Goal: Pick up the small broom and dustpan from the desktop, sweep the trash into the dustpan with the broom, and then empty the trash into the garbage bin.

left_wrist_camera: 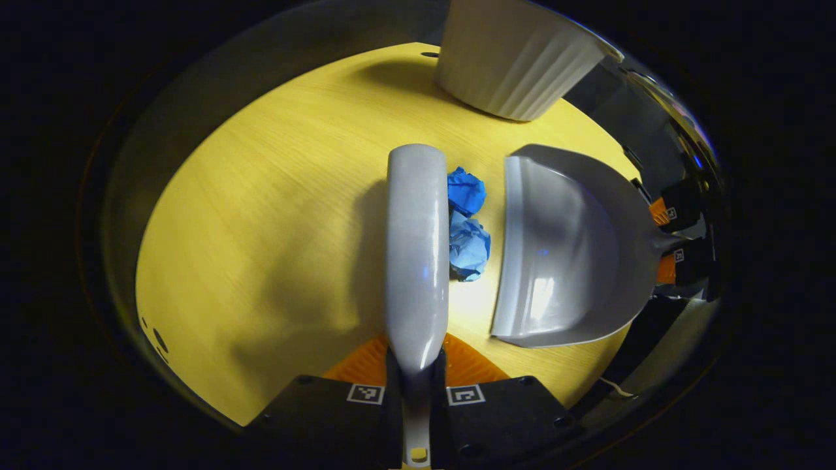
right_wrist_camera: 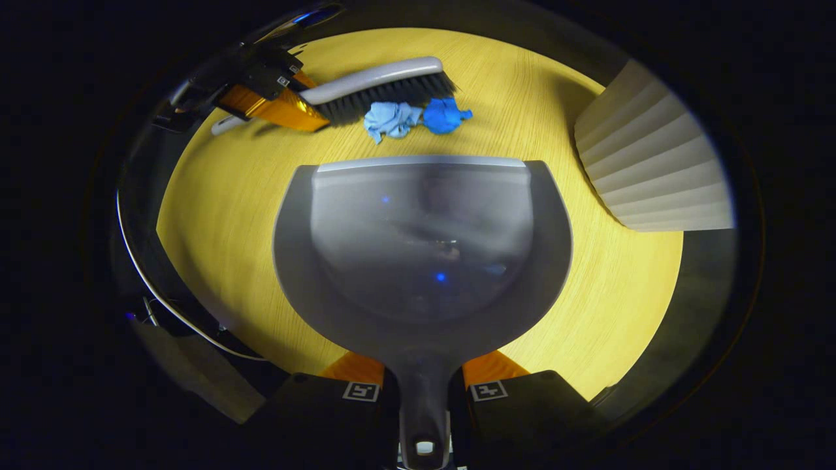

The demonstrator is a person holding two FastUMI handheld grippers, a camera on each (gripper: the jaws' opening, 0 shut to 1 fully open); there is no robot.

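Observation:
My left gripper (left_wrist_camera: 417, 382) is shut on the handle of the small grey broom (left_wrist_camera: 417, 248), whose back runs straight ahead over the yellow desktop (left_wrist_camera: 261, 228). Two crumpled blue paper balls (left_wrist_camera: 467, 225) lie against the broom's right side. Right of them rests the grey dustpan (left_wrist_camera: 562, 254), its lip facing the paper. My right gripper (right_wrist_camera: 423, 391) is shut on the dustpan's handle; the dustpan (right_wrist_camera: 421, 248) sits flat in front of it. Beyond the lip lie the paper balls (right_wrist_camera: 418, 119), with the broom's black bristles (right_wrist_camera: 385, 98) touching them. The left gripper (right_wrist_camera: 274, 98) shows at the far left.
A white ribbed garbage bin (left_wrist_camera: 516, 59) stands on the desktop beyond the dustpan, seen also as the bin (right_wrist_camera: 653, 170) at the right in the right gripper view. A thin white cable (right_wrist_camera: 170, 307) hangs past the table's near left edge.

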